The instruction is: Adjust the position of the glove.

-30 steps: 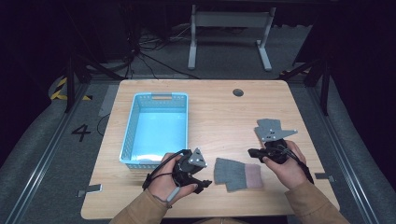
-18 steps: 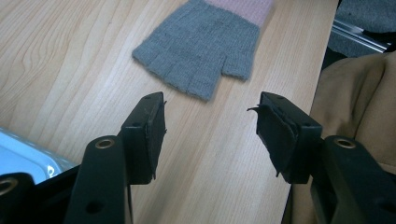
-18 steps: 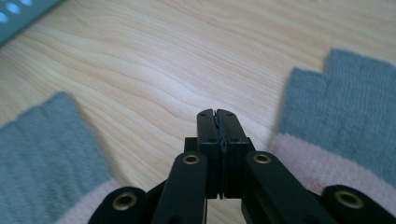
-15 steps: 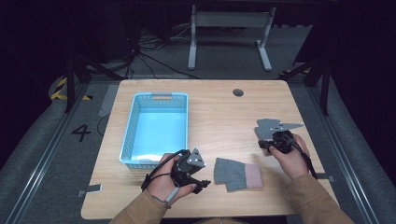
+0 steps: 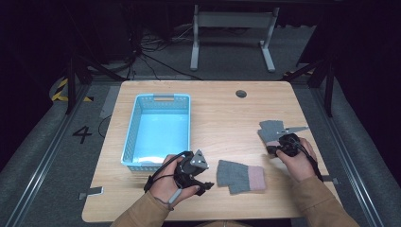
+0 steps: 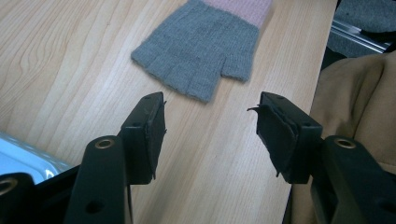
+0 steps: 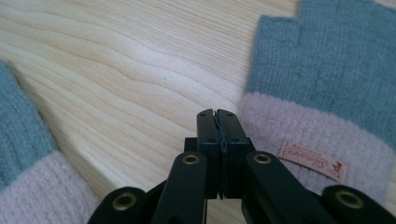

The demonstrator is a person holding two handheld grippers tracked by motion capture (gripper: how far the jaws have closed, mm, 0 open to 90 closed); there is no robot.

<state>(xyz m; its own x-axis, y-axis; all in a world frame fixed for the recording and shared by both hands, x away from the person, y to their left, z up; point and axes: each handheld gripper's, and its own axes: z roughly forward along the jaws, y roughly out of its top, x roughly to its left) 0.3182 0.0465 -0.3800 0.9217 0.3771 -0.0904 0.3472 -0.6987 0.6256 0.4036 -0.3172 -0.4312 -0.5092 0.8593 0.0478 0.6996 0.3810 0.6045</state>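
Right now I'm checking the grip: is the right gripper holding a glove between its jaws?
No, the right gripper has its jaws shut together on nothing, beside the glove lying on the table.

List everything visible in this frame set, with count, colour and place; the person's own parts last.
gloves: 2, grey with pink cuffs; one near the front edge at centre, one at right, beside the right tool
basket: 1, light blue, left half of table
table: 1, light wood
hole cover: 1, dark, far edge of table
left tool: 1, black, jaws open, empty, pointing at the centre glove
right tool: 1, black, jaws shut, empty
hands: 2, left, right, tan sleeves
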